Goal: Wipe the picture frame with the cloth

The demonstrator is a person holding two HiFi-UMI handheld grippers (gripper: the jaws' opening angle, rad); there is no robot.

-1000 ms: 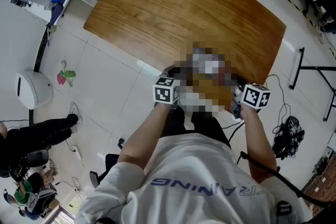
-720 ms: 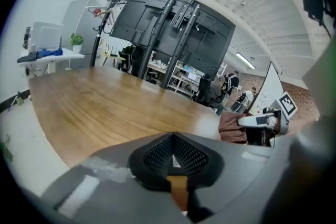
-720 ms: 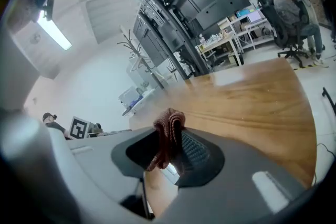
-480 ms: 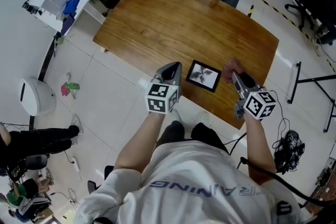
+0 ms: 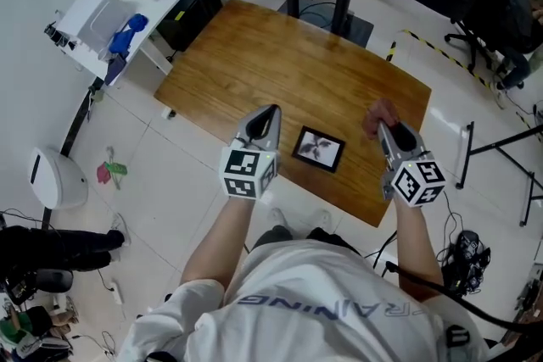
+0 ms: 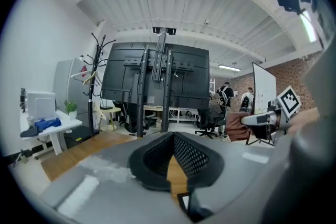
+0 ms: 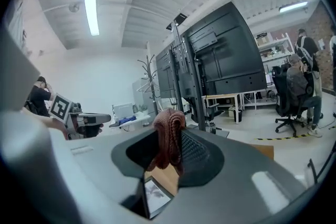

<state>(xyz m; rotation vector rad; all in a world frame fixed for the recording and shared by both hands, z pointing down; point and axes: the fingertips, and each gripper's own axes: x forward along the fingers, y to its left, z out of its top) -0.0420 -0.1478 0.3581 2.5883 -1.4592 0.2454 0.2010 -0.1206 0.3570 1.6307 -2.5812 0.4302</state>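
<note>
White short-sleeved T-shirt (image 5: 322,301), grey-blue lettering; grey left gripper (image 5: 270,111), right gripper (image 5: 383,130), each with black-and-white marker cube (image 5: 249,174).

Overhead, jaw-level views — picture frame (image 5: 319,149) seemingly shared

The picture frame (image 5: 319,149) is black around a grey-and-white image, set against the warm orange-brown, streak-grained wood of the table (image 5: 254,55). The cloth (image 7: 168,139) is a rusty reddish-brown with a ribbed knit pattern. The left gripper (image 5: 270,109) and the right gripper (image 5: 381,128) are grey, each with a white cube printed with black square markers; the floor (image 5: 170,174) is white tile.
</note>
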